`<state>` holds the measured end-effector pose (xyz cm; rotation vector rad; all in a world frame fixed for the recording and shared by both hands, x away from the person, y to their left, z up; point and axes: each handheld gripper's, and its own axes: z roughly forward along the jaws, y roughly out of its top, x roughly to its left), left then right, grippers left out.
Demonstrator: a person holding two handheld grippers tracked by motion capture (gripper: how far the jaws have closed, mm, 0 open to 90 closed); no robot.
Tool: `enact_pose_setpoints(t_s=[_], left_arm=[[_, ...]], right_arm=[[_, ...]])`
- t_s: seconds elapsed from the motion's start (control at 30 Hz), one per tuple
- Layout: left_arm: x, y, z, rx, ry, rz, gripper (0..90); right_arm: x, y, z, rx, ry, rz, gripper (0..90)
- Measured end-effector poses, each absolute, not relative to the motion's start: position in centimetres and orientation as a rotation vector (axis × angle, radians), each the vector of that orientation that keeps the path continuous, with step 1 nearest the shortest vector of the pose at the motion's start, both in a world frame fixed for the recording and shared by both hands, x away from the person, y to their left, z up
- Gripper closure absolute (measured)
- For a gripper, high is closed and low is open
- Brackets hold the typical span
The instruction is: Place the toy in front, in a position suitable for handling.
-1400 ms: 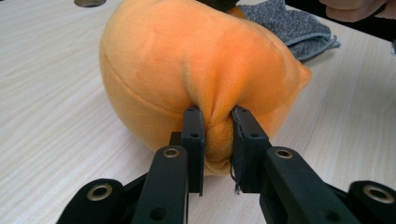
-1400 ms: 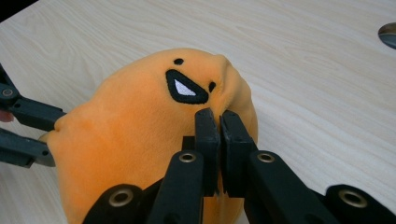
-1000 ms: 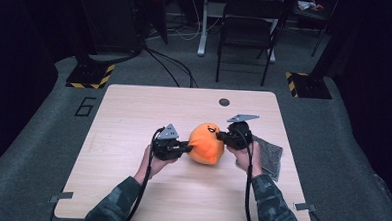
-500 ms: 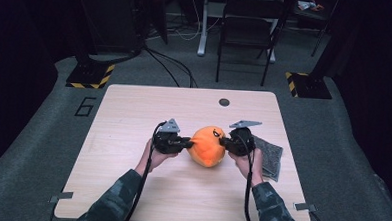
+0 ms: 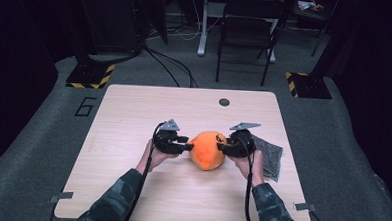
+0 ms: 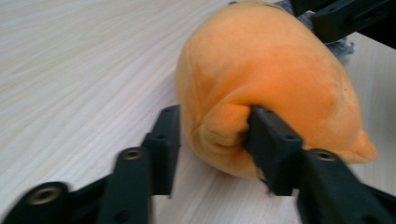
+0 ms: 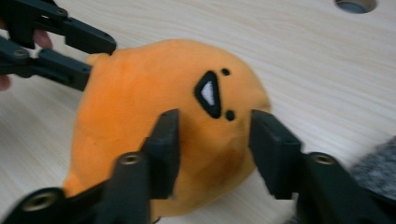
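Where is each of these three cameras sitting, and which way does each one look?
High view: above the person's side, looking forward and down on the table; forearms and both hands show.
Left gripper view: rides the left gripper, looking along its fingers at the orange plush.
Right gripper view: rides the right gripper, looking along its fingers at the plush's face.
All views share the plush; each gripper view also shows the other gripper's fingers beyond it.

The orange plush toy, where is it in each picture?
High view: the orange plush toy lies on the table's near half, between both grippers.
Left gripper view: toy upper right of centre.
Right gripper view: toy in the middle, face showing.
Shared landmark: the grey cloth beside it.
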<state>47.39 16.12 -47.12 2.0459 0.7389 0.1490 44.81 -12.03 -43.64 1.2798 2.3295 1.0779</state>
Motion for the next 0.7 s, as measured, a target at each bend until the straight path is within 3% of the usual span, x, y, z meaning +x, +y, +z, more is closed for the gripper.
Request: enact_pose_setpoints(t_s=[0.1,0.17,0.43,0.57,0.7], left_arm=[[47.0,16.3,-46.7,2.025,0.774,0.141,42.3],[46.6,16.2,-46.4,2.006,0.804,0.136,38.5],[44.9,15.0,-46.4,1.998,0.876,0.162,30.6],[44.6,14.3,-47.3,2.023,0.885,0.164,30.9],[44.6,14.2,-48.5,2.008,0.9,0.144,45.3]], right_arm=[[45.1,-12.8,-42.9,1.276,2.283,1.094,38.4],[45.4,-13.3,-42.6,1.275,2.268,1.122,36.6],[47.3,-13.6,-43.7,1.272,2.307,1.155,27.8],[48.1,-13.1,-44.5,1.265,2.363,1.15,29.0],[48.5,-12.6,-45.7,1.269,2.491,1.149,46.2]])
